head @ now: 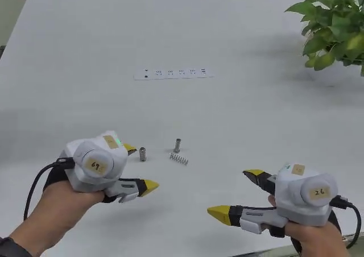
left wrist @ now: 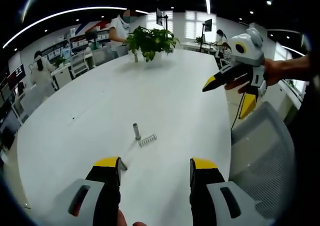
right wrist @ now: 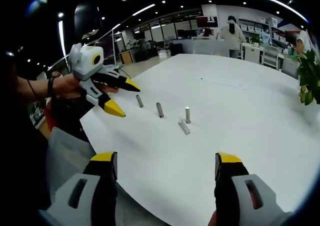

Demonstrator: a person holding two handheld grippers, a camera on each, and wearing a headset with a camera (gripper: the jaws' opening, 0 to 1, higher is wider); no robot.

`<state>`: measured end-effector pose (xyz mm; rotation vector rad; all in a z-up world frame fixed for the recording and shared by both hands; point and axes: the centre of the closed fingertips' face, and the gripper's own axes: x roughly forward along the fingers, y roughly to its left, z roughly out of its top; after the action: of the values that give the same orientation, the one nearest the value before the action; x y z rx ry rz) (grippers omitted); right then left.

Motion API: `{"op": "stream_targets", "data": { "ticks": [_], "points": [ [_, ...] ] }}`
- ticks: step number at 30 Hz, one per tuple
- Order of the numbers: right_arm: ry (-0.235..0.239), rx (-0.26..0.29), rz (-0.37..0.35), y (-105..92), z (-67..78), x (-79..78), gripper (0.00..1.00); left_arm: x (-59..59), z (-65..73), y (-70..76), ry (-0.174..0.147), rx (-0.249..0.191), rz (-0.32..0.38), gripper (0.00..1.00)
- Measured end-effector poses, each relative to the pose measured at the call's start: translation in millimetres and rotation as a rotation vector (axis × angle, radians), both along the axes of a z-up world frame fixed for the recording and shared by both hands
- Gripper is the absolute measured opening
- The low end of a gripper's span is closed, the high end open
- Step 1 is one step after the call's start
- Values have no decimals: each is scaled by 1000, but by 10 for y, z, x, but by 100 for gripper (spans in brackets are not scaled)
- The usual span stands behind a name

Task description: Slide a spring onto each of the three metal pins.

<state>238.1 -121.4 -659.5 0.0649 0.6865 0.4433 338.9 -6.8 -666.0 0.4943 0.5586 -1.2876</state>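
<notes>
On a white counter (head: 227, 115), a loose spring (head: 178, 158) lies on its side just beside the foot of the bare pin (head: 177, 145), on the side nearer the person. The pin stands upright with nothing round its shaft. Near the bare pin, to its left in the head view, a second pin (head: 143, 153) looks ribbed, as if it already wears a coil. The right gripper view shows a third pin (right wrist: 139, 101) farther along the same row from the bare pin; it is too small to say whether it is sprung. The left tongs (head: 140, 167) hover left of the bare pin and nearer the person, jaws parted and holding nothing. The right tongs (head: 236, 193) hang well apart from the bare pin, to its right, also spread wide and empty. A power strip (head: 173, 73) lies well beyond the bare pin, and a potted plant (head: 333, 24) stands beyond it to the right. By these pictures, at least one spring is not yet fitted. The spring looks light, thin-wired and round, so it is likely to roll, squash or flick away under a hard pinch. A gentle hold across the coils near one end should leave the other mouth free to meet the pin's top. The pin looks stiff but slender and may tip if it is knocked sideways.
</notes>
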Motion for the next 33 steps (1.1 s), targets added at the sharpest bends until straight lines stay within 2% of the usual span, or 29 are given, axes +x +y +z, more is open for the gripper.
{"op": "stream_targets", "data": {
  "ticks": [11,19,28,33],
  "points": [
    [-7,8,-4,-42,29,3,78,-14,-90,-260,2,17,-58,50],
    [-2,16,-1,-47,5,-12,77,10,-184,-438,21,21,-74,50],
    [4,30,0,-46,-16,-20,76,63,-382,-611,32,52,-103,49],
    [10,32,-5,-79,-38,-6,76,68,-495,-710,58,59,-114,49]
  ]
}}
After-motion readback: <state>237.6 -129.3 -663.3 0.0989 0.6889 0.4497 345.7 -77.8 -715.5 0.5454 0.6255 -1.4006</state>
